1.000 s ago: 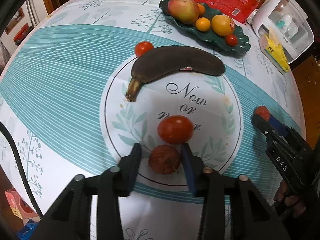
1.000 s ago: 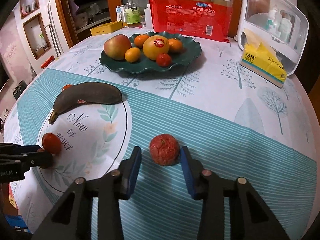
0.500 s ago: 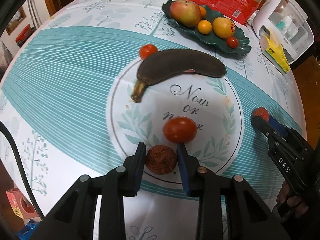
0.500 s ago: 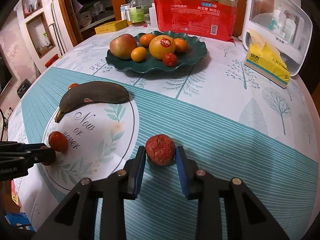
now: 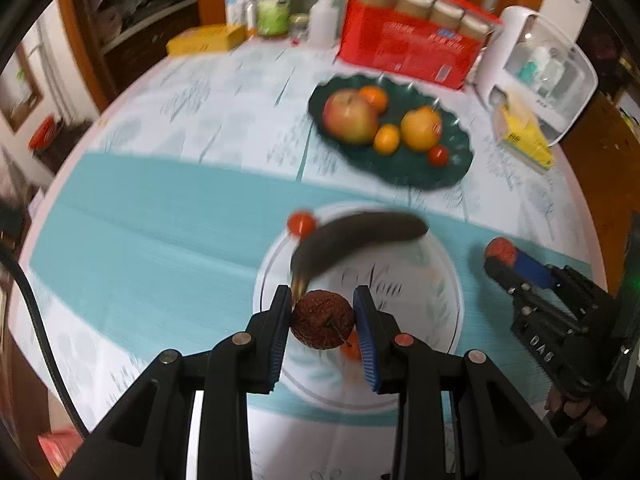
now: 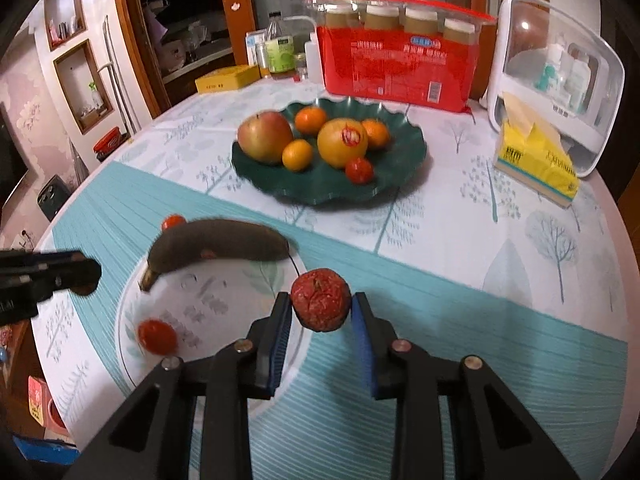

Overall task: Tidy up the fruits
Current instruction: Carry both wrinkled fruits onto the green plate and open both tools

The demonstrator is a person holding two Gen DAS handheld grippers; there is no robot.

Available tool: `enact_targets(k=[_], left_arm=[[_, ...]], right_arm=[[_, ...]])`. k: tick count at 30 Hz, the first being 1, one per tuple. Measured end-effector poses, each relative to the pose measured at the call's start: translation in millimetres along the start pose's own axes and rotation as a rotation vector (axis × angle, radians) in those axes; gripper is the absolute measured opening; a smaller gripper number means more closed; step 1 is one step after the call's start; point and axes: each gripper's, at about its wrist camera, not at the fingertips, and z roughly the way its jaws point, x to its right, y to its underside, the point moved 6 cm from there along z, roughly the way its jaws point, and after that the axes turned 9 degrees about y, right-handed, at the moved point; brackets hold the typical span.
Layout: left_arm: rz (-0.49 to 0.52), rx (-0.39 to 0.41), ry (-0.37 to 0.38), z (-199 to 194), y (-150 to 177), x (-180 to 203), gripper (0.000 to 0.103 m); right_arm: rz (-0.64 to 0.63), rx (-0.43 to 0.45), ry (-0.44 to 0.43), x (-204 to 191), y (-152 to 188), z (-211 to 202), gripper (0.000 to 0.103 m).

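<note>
Both grippers, left [image 5: 322,320] and right [image 6: 320,312], are each clamping a wrinkled dark-red round fruit [image 5: 322,319] [image 6: 321,305] clear of the table, carrying them, I'd guess, toward the scalloped dark-green fruit plate [image 6: 404,184]

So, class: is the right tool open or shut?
Shut on the red fruit: the right tool's pads press both its sides, and it looks lifted off the table.

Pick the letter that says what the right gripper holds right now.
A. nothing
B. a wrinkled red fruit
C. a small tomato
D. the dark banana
B: the right gripper is shut on the wrinkled red fruit, both blue pads against its sides, while the dark banana and the small tomato lie on the tablecloth.
</note>
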Motion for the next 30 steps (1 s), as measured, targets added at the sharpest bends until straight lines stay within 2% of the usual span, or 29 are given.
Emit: enact_targets(k=[8, 15, 23, 30], left_arm=[[0.106, 0.072, 0.041, -16, -67, 13, 0.030], [0.167, 0.103, 0.080, -10, -114, 29, 0.030], [0.200, 0.081, 0.121, 22, -147, 45, 0.030], [0.199, 0.006, 0.167, 67, -151, 51, 0.030]], right_arm=[[0.043, 0.072, 0.017, -3, -46, -8, 0.031], [0.072, 0.112, 0.027, -1, -78, -7, 0.031], [0.112, 0.105, 0.034, 6, -96, 10, 0.031], [0.133, 0.067, 0.017, 11, -93, 35, 0.031]])
